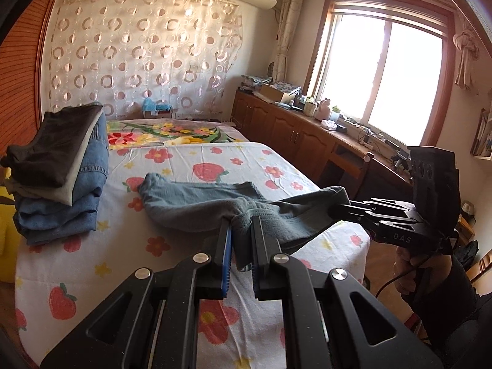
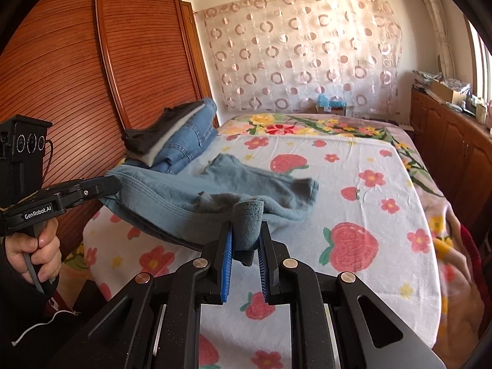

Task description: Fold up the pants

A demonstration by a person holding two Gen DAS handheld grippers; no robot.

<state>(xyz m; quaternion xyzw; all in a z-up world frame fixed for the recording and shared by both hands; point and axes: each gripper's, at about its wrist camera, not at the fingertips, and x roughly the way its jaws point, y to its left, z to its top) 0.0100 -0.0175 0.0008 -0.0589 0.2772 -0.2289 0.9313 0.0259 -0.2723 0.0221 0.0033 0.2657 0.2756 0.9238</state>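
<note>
I am clamping my left tongs (image 1: 241, 230) and my right tongs (image 2: 246, 230) nearly closed, pointing both slightly downward, each hand (image 2: 40, 246) wrapping its grip behind them.

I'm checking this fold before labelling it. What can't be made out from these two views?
- Pants: how many layers, and which end is held; the cloth is bunched at the left gripper and right gripper.
- Stack: how many garments it holds; the lower ones are covered in both views, and the right wrist view is blurred.
- Counter clutter: too small, washed out by window glare in the left wrist view.
</note>
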